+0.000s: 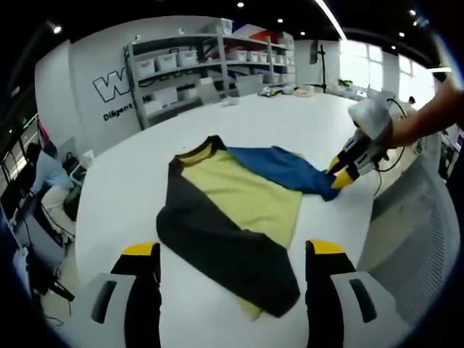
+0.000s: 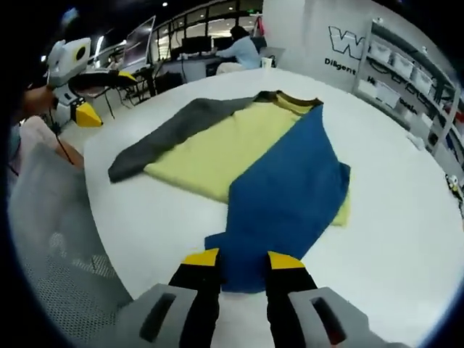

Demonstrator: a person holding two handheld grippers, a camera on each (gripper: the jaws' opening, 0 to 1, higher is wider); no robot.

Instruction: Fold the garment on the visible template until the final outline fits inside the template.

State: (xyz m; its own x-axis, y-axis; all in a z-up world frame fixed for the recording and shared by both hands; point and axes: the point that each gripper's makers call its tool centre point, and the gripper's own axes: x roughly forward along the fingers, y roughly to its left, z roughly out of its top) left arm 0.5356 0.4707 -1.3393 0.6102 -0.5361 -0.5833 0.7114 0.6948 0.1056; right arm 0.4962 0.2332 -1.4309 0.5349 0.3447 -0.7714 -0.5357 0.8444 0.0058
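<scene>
Right claw [image 2: 242, 262]: clamped on the blue sleeve [image 2: 286, 196] cuff.
Left claw [image 1: 230, 250]: jaws apart, shirt [image 1: 239, 199] just ahead.
Advice: carry the sleeve flat across, avoid bunching.

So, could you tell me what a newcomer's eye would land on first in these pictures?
Probably the garment, spread on the white table: a yellow body with a dark grey sleeve laid along one side and a blue sleeve folded across the other. Next, the right gripper at the blue sleeve's end, apparently pinching it, while the left gripper hovers open at the table's near edge.
</scene>
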